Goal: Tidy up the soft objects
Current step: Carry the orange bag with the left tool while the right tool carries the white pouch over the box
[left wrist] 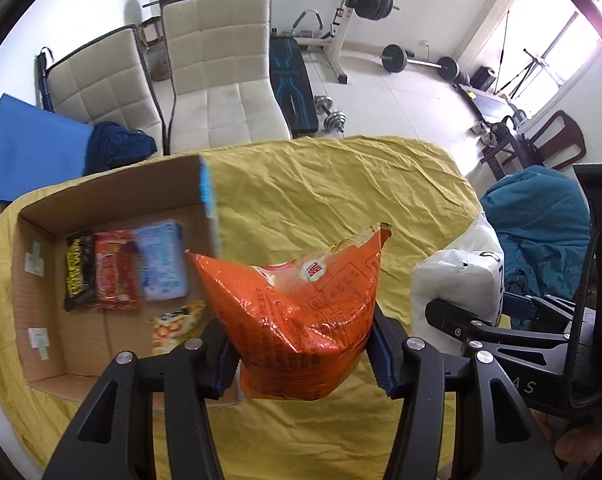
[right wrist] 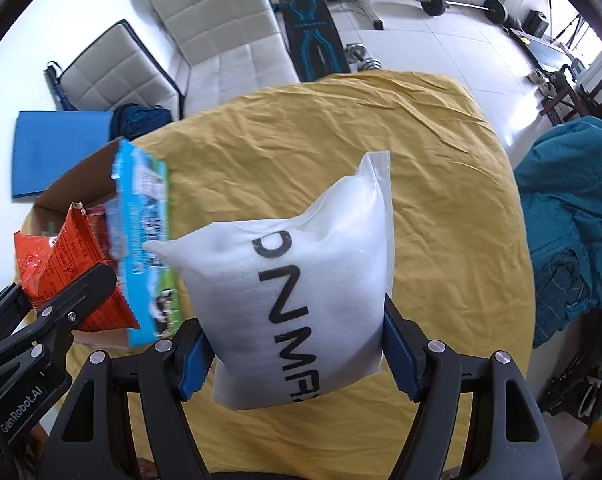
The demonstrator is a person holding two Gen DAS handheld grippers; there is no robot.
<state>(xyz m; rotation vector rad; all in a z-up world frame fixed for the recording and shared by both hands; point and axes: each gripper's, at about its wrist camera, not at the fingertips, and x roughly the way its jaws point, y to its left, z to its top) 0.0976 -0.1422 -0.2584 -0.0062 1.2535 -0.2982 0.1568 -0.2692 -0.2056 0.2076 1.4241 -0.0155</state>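
Note:
My left gripper (left wrist: 303,354) is shut on an orange snack bag (left wrist: 297,312) and holds it above the yellow cloth, just right of an open cardboard box (left wrist: 41,300). The box holds a black packet (left wrist: 77,270), a red packet (left wrist: 115,268), a pale blue pack (left wrist: 163,260) and a yellow packet (left wrist: 177,326). My right gripper (right wrist: 299,360) is shut on a white soft pouch with black letters (right wrist: 301,280), held above the cloth. The orange bag (right wrist: 61,256) and the box (right wrist: 141,240) show at the left of the right wrist view.
The table is covered by a wrinkled yellow cloth (left wrist: 321,192). Two beige chairs (left wrist: 221,80) stand behind it. A blue mat (left wrist: 29,152) lies at the left. A teal cloth heap (right wrist: 573,220) lies at the right. Weights and a bench stand on the floor beyond.

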